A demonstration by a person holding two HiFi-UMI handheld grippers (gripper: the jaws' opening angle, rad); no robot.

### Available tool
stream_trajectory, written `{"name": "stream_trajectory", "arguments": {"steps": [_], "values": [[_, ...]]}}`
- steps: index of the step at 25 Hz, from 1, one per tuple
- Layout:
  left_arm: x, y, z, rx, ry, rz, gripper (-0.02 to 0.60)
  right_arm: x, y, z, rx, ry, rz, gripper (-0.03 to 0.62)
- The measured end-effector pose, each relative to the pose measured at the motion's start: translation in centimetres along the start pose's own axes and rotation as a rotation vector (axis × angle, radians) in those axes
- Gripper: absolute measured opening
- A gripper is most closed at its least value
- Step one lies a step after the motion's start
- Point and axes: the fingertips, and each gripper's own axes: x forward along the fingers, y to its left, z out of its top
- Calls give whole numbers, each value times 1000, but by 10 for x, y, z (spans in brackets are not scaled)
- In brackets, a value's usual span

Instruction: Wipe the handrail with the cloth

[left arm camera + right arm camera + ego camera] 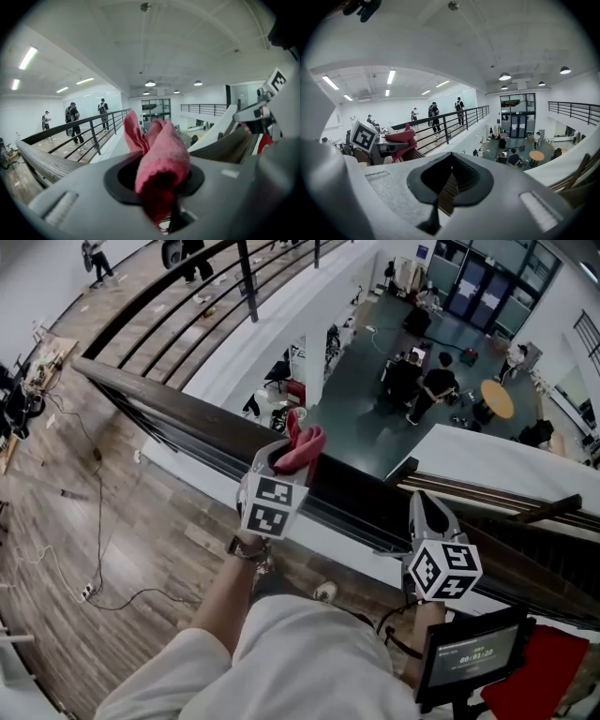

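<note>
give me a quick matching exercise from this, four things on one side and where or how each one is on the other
1 cloth
2 handrail
3 round table
4 right gripper

a down on the lower floor
b jaws shut, nothing in them
c held in the left gripper
d dark wood, along the balcony edge

Pairs: 1-c, 2-d, 3-a, 4-b

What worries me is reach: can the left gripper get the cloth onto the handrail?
Likely yes: the left gripper, shut on the cloth, sits right at the handrail with nothing between them.
</note>
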Motion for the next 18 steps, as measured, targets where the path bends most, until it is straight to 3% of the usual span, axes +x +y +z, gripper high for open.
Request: {"name": "stream_trajectory", "arguments": {"steps": [18], "values": [[8, -21, -1, 42, 4, -107, 123, -15, 0, -16, 80, 3, -161, 3]]}}
